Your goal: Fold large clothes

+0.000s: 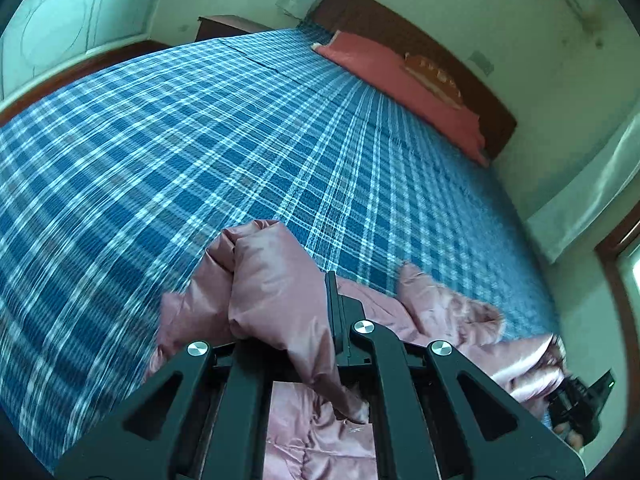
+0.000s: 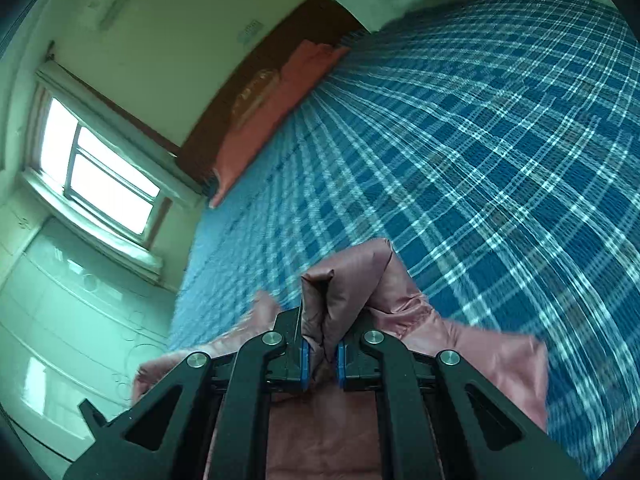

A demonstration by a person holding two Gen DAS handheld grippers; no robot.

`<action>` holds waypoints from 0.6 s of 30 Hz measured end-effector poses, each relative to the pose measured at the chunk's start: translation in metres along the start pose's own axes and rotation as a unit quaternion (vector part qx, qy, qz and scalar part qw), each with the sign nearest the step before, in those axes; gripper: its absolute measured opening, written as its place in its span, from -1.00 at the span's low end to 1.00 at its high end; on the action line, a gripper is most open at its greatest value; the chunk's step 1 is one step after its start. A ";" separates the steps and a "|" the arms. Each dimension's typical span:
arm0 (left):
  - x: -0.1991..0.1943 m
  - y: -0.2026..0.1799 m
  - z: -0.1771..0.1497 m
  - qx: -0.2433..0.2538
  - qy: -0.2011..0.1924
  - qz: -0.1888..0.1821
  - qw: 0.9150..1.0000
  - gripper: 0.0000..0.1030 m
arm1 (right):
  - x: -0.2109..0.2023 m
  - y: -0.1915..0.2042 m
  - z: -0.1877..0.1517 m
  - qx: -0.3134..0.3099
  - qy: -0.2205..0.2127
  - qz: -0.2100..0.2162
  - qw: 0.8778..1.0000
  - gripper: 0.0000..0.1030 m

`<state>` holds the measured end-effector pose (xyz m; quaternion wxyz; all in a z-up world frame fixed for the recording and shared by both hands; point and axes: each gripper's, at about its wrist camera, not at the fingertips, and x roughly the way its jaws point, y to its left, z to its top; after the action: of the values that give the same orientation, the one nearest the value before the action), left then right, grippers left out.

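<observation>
Two grippers, one garment. The left gripper (image 1: 320, 320) is clenched on a puffed fold of the pink padded jacket (image 1: 276, 280); the right gripper (image 2: 322, 344) pinches another bunched edge of it between blue pads (image 2: 305, 354). The jacket hangs from both at the near edge of the bed (image 1: 200, 128), its span running left to right from one gripper to the other — neither is nearer. Open bed lies beyond, toward the far headboard (image 1: 400, 28): the likely way for laying it out. Jacket: glossy, quilted, slippery-looking, softly bulging. Bedcover: blue-and-white plaid, flat, woven. Far end — a salmon pillow (image 1: 400, 80), matte.
</observation>
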<state>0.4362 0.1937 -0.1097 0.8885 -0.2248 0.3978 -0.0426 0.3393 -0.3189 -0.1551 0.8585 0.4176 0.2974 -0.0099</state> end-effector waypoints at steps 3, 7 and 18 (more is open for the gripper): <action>0.015 -0.001 0.002 -0.002 0.009 0.007 1.000 -0.70 | 0.015 -0.010 -0.001 0.006 0.014 -0.017 1.000 -0.74; 0.015 0.005 0.008 -0.042 0.022 -0.008 0.999 -0.27 | 0.014 -0.016 -0.004 0.011 0.029 -0.013 0.999 -0.45; -0.028 -0.022 -0.008 0.029 -0.006 -0.031 0.999 0.37 | -0.016 0.036 -0.031 -0.091 0.024 -0.018 0.995 0.21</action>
<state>0.4138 0.1782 -0.0850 0.8952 -0.2114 0.3840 -0.0800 0.3200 -0.2768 -0.1363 0.8852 0.3327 0.3249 0.0119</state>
